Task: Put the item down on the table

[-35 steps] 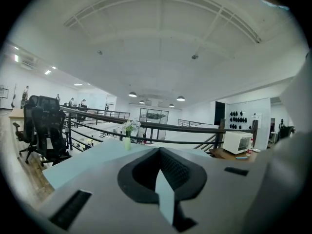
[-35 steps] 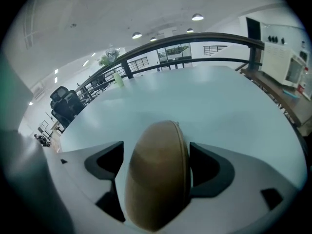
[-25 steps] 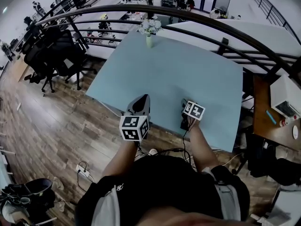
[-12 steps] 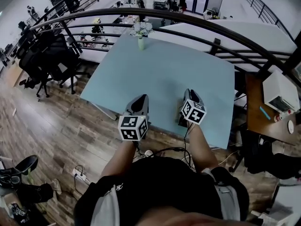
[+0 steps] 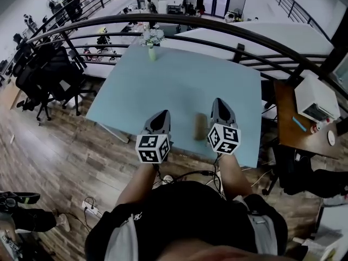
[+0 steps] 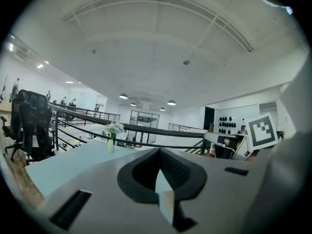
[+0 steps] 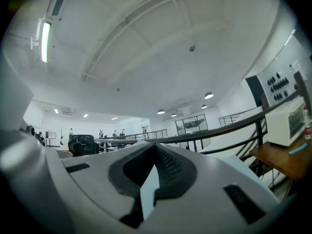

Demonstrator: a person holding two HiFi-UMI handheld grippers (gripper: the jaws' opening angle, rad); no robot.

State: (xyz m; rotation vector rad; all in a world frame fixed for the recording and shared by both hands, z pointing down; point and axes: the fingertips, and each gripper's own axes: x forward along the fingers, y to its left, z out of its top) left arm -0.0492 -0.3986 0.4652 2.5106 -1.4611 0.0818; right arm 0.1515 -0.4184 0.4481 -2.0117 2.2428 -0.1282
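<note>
Looking down from the head view, the item [image 5: 200, 126] is lying flat on the bench [image 5: 179, 80]. It's a short brownish cylinder with its long axis running straight away from me, one end toward me and the other toward the far side. It sits close to the near edge, between the left tongs [image 5: 162, 115] and the right tongs [image 5: 218, 102], nearer the right ones. Neither pair touches it.

Edges and room: the near edge runs just behind the item on my side, and the right edge is a fair way off past the right tongs. Beyond the item the light blue top is bare all the way back to a vase [image 5: 151, 52] of flowers at the far left corner, so there's plenty of open surface ahead and to the left. A dark railing [image 5: 217, 26] curves round the far side, and office chairs [image 5: 49, 72] stand on the wood floor off to the left.

What changed: a second ago the right tongs were low at the near edge and I couldn't see the item at all. Now they sit higher and more level, and the item is out in plain sight. Their jaws have just been closing and are now fully together with nothing between them. The left tongs have barely shifted, and their jaws are also together and empty.
</note>
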